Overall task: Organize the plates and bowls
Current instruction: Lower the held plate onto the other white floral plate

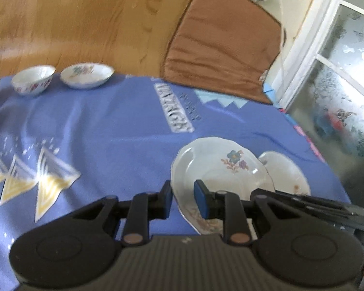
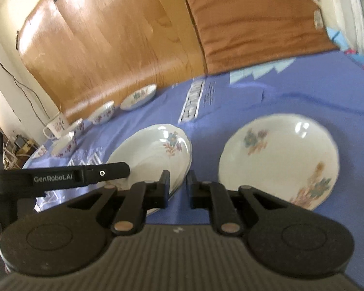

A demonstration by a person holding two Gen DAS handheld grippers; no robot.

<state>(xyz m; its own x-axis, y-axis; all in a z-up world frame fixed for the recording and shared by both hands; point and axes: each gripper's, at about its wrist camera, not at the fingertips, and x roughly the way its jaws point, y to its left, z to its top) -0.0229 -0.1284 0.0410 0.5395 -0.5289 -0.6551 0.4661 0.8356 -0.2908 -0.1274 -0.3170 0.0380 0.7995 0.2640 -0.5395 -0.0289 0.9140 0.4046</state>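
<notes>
A white floral plate (image 1: 220,167) lies on the blue cloth (image 1: 109,131), tilted. My left gripper (image 1: 183,197) has its jaws narrowly apart astride the plate's near-left rim. The same plate shows in the right wrist view (image 2: 153,152). My right gripper (image 2: 178,189) sits at that plate's right rim, jaws narrowly apart with the rim edge between them. A second white floral plate (image 2: 279,160) lies flat to the right, also in the left wrist view (image 1: 286,172). Small floral bowls (image 1: 34,78) and a shallow dish (image 1: 86,75) stand at the cloth's far edge.
More small bowls (image 2: 102,112) and a mug (image 2: 57,125) line the far left of the cloth. A wooden headboard (image 2: 97,48) and a brown cushion (image 1: 220,41) rise behind. A window (image 1: 339,77) is at the right. Cables run down the left wall.
</notes>
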